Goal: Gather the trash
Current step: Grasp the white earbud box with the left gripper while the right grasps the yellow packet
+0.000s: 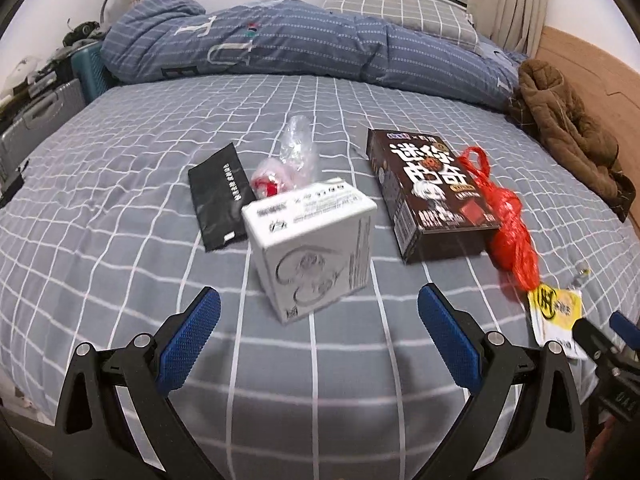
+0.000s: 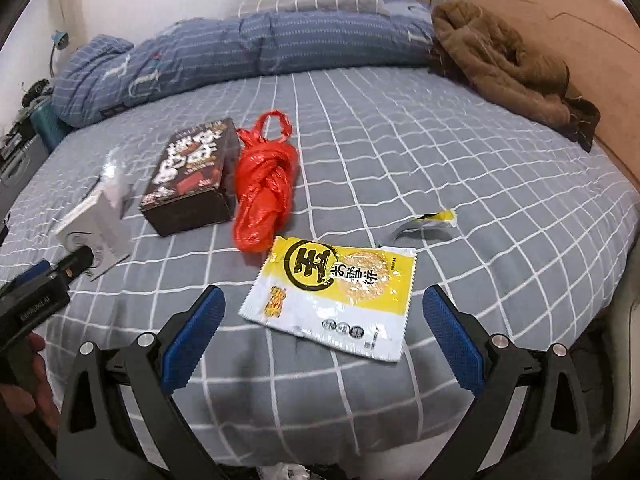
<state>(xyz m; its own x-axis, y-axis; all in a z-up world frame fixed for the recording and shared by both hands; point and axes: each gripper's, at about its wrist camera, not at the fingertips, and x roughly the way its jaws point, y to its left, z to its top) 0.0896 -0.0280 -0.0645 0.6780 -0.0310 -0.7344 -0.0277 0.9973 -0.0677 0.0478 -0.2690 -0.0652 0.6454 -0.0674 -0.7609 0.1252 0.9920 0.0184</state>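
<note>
Trash lies on a grey checked bed [image 1: 120, 208]. In the left wrist view my left gripper [image 1: 318, 300] is open, just short of a white box [image 1: 312, 240]. Behind it lie a black pouch [image 1: 218, 196], a clear bag with red inside [image 1: 284, 164], a dark brown snack box [image 1: 424, 192] and a knotted red plastic bag [image 1: 508, 220]. In the right wrist view my right gripper [image 2: 324, 300] is open around the near end of a yellow-white snack wrapper [image 2: 336, 284]. A torn wrapper scrap [image 2: 424, 224] lies beyond it. The red bag [image 2: 264, 184], brown box [image 2: 192, 176] and white box [image 2: 100, 216] lie to the left.
A rolled blue quilt [image 1: 280, 44] and grey pillow [image 1: 400, 12] lie at the bed's far side. A brown coat [image 2: 500, 60] rests against the wooden headboard [image 2: 560, 20]. Suitcases [image 1: 44, 116] stand left of the bed. The left gripper's body [image 2: 36, 300] shows at left in the right wrist view.
</note>
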